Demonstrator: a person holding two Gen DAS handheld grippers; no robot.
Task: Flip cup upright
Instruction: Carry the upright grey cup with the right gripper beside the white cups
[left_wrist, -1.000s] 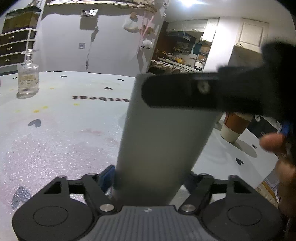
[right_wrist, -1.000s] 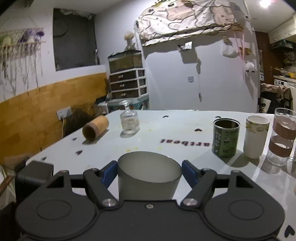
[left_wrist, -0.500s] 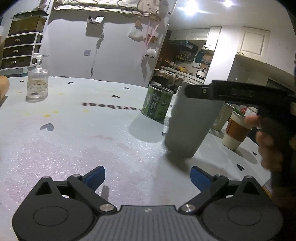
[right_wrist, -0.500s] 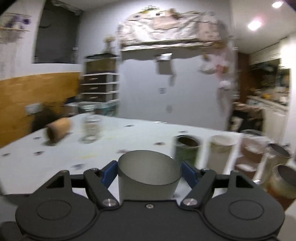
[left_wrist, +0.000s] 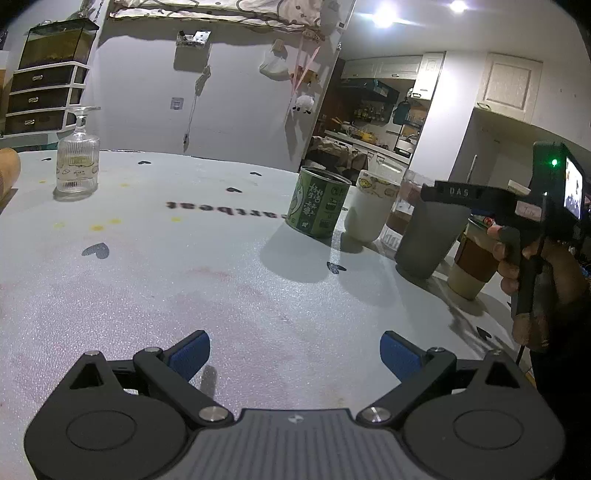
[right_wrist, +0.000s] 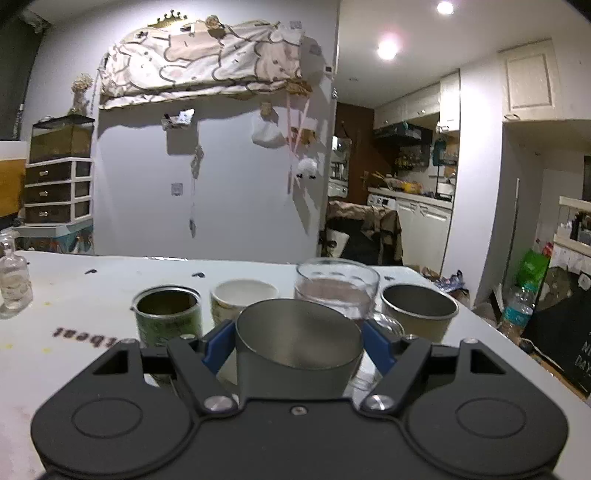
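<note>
Grey cup (right_wrist: 295, 350) in right gripper (right_wrist: 297, 345) (base hidden)

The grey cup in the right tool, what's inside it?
The grey cup sits mouth-up between the right tool's fingers. The smooth inner wall that shows looks bare. The near rim and tool body cover the bottom, so anything down there cannot be seen.

Black gripper (left_wrist: 295, 350) body, blue fingers (left_wrist: 188, 354), silver screws, bare-skinned hand (left_wrist: 513, 258)
</note>
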